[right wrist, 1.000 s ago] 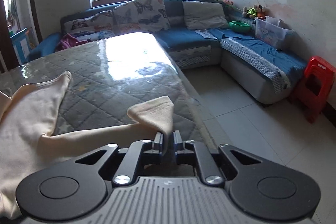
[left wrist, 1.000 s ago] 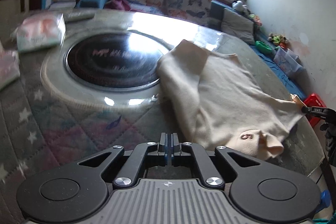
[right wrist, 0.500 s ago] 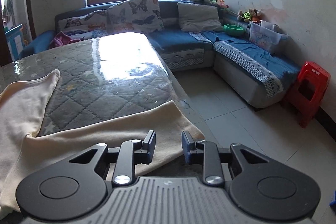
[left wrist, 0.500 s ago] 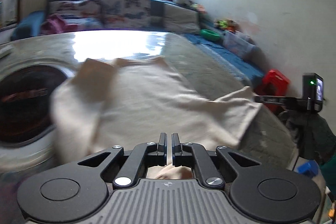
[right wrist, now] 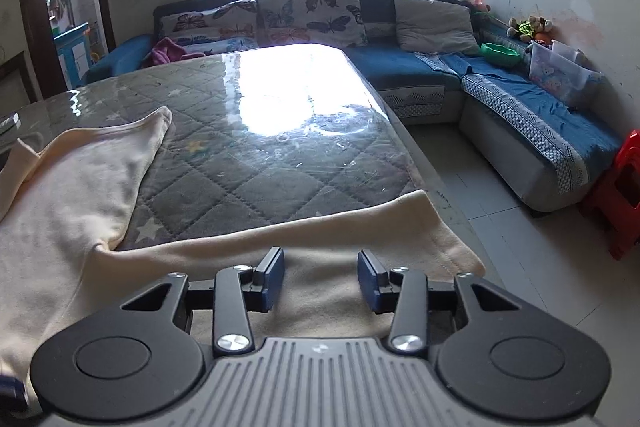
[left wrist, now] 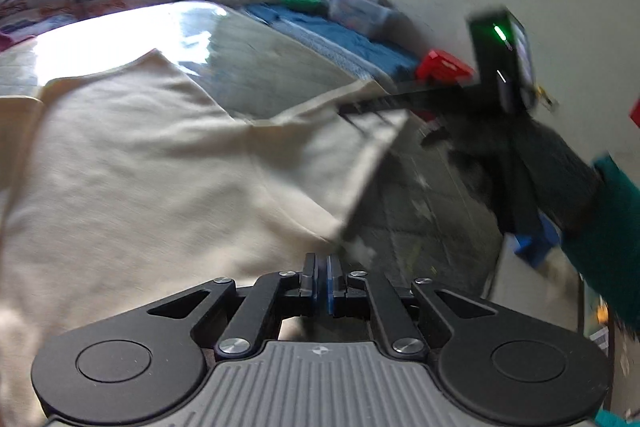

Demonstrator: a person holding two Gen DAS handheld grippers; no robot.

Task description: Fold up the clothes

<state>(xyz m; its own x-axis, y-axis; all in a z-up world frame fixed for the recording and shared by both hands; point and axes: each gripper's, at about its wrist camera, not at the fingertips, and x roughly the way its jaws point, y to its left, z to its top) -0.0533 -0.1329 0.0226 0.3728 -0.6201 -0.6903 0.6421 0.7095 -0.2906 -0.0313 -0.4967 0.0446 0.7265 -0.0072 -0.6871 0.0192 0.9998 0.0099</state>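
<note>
The cream garment (right wrist: 80, 187) was laid flat on the table (right wrist: 260, 155) for folding, its sleeve (right wrist: 360, 227) being released by the opening right gripper (right wrist: 321, 277), while the left gripper (left wrist: 321, 277) was kept shut, empty.

Ahead of the gripper, a quilted table (right wrist: 256, 171); beyond it a blue sofa (right wrist: 400, 67) with cushions (right wrist: 312, 11); right, a red stool (right wrist: 616, 203).

Shut L tool (left wrist: 322, 281) over cream garment (left wrist: 160, 163)
</note>
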